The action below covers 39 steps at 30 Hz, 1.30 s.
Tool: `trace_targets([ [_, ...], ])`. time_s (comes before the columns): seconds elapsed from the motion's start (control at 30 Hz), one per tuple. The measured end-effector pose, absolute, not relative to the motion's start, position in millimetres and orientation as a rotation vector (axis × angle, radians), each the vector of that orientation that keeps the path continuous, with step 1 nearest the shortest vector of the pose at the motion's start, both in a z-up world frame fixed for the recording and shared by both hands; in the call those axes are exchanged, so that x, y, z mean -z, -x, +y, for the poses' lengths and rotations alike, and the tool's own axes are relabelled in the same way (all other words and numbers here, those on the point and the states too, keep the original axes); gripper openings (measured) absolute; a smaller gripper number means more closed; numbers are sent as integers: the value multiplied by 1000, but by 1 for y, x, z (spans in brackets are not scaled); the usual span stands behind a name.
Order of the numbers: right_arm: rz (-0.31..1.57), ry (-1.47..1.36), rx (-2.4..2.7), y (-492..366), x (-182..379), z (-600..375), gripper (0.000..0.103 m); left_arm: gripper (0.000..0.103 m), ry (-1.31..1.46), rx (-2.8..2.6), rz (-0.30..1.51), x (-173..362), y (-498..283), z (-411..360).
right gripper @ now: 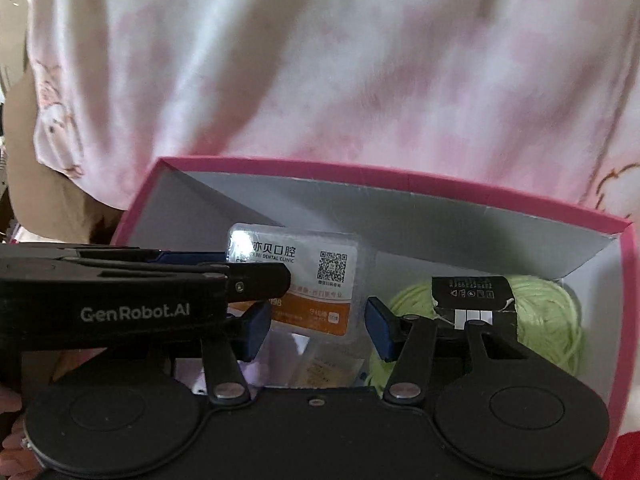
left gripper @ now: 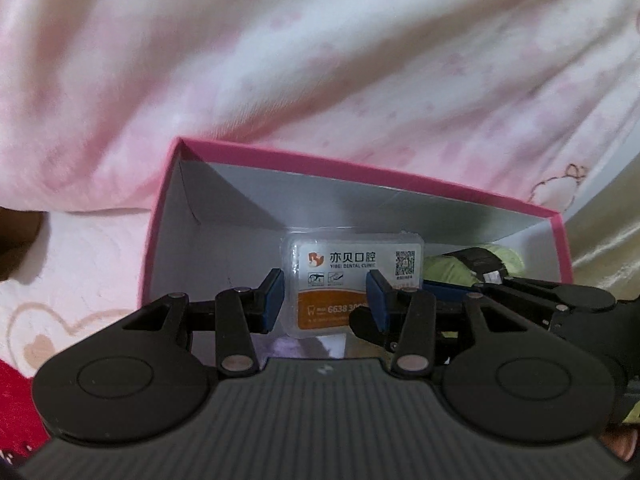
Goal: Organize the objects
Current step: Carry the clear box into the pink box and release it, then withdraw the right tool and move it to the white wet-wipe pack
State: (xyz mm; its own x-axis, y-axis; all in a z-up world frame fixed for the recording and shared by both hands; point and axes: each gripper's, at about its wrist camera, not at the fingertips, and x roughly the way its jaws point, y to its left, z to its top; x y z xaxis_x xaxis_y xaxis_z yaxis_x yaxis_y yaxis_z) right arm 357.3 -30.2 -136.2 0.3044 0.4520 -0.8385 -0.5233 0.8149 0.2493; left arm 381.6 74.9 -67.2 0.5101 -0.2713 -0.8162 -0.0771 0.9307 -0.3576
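Observation:
A pink box (left gripper: 400,174) with a white inside lies open on pink bedding. A clear plastic dental-clinic case (left gripper: 344,280) with a white and orange label stands in it, also in the right wrist view (right gripper: 312,280). A skein of pale green yarn (right gripper: 548,312) with a black label lies at the box's right side. My left gripper (left gripper: 325,298) is open, its blue pads either side of the case, not touching it. My right gripper (right gripper: 318,328) is open just in front of the case. The left gripper's body crosses the right wrist view (right gripper: 120,300).
A pink and white patterned quilt (left gripper: 320,60) rises behind the box (right gripper: 400,176). A sheet with heart outlines (left gripper: 72,280) lies to the left. A red cloth (left gripper: 16,400) shows at the lower left. Loose clear packets (right gripper: 320,364) lie on the box floor.

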Motion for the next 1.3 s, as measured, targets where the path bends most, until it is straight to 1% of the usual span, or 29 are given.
trace_targets([
  [0.17, 1086, 139, -632, -357, 139, -23, 57, 44, 380, 121, 1032, 74, -385, 72],
  [0.3, 1089, 129, -630, -352, 135, -24, 57, 43, 370, 95, 1027, 76, -383, 67],
  [0.37, 1066, 133, -646, -344, 128, -27, 57, 45, 321, 83, 1002, 70, -376, 61],
  [0.43, 1039, 139, -664, -334, 119, -32, 57, 51, 285, 83, 986, 64, -367, 56],
  [0.67, 931, 173, -749, -290, 83, -53, 57, 57, 237, 119, 961, 24, -321, 52],
  [0.9, 824, 222, -808, -230, 37, -72, 58, 63, 166, 152, 949, -30, -269, 58],
  [1.03, 768, 252, -827, -196, 11, -84, 58, 69, 129, 159, 952, -53, -241, 60],
  [1.1, 749, 260, -841, -181, 2, -87, 59, 70, 121, 167, 947, -64, -223, 65],
  [1.17, 739, 272, -854, -166, -5, -88, 59, 70, 130, 179, 950, -69, -209, 69],
  [1.3, 724, 274, -891, -145, -12, -87, 63, 70, 179, 210, 962, -73, -184, 81],
])
